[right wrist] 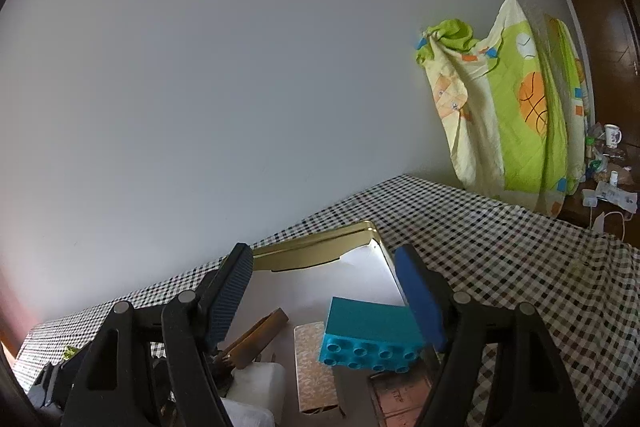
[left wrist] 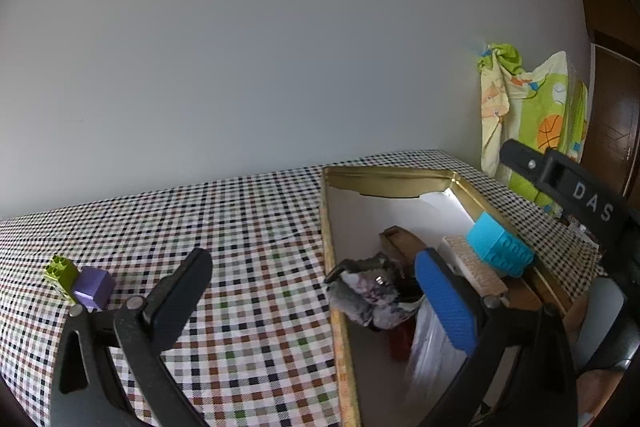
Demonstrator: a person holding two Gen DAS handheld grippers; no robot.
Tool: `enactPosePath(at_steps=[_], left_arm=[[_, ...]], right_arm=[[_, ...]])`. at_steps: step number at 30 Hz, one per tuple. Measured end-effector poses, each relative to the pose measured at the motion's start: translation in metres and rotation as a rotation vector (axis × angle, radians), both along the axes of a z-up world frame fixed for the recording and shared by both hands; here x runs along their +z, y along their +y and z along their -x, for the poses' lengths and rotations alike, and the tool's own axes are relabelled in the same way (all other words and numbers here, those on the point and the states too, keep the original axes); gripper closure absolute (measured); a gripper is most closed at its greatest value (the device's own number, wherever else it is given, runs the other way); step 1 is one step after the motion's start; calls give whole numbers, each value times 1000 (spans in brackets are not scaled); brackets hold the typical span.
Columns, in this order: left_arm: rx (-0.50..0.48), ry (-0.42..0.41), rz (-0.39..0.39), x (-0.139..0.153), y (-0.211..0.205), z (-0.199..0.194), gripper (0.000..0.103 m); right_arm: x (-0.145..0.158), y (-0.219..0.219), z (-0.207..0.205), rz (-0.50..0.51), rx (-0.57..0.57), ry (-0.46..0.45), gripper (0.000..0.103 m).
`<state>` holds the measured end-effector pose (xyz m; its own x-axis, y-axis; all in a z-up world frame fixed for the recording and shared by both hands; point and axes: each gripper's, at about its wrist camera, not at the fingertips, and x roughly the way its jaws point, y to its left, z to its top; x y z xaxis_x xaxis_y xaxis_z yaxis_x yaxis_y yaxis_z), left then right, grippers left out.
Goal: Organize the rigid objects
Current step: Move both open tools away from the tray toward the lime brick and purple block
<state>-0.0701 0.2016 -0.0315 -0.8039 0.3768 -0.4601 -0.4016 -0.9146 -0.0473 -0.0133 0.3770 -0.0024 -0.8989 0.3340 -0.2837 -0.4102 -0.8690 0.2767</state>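
Table: we see a checked cloth (left wrist: 248,227) over the table, which stands against a pale wall.
Box: we see an open gold-rimmed box (left wrist: 334,267) on the cloth, lined white inside. In the right wrist view its gold far wall (right wrist: 316,251) shows between the fingers.
Blue brick: we find the large blue studded brick (right wrist: 372,337) inside the box, its studs facing the right camera. It lies partly on a beige patterned packet (right wrist: 314,371). In the left wrist view the same brick (left wrist: 500,247) sits by the box's right wall.
Other contents: we note a brown wooden piece (right wrist: 260,337), a mottled grey bundle (left wrist: 364,301) and a white plastic wrap (left wrist: 430,351) in the box too.
Right gripper: we see the right gripper (right wrist: 326,301) poised above the box with its jaws spread wide. The blue brick lies between and below the fingers. The right pad looks close to the brick's edge, but we cannot tell if it touches. The left pad is well clear, so nothing is gripped.
Left gripper: we see the left gripper (left wrist: 316,291) with jaws released and empty. One finger is over the cloth, the blue-padded one over the box.
Loose bricks: we see a small green brick (left wrist: 60,273) and a purple block (left wrist: 94,287) touching each other on the cloth, well apart from the box.
Background: we see a green and cream printed blanket (right wrist: 516,115) hanging beside the table.
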Motion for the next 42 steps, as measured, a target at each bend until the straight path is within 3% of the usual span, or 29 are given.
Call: enactPosePath(at_steps=[13, 19, 26, 42], left_arm=[[65, 72, 31, 0, -31, -11, 0], [90, 81, 0, 2, -55, -14, 0], [94, 104, 8, 3, -77, -16, 0], [167, 120, -7, 5, -150, -14, 0]], right_arm=[[3, -5, -18, -40, -121, 50, 27], [2, -11, -29, -31, -140, 74, 27], [-2, -25, -32, -29, -120, 48, 27], [-5, -110, -33, -203, -1, 1, 27]])
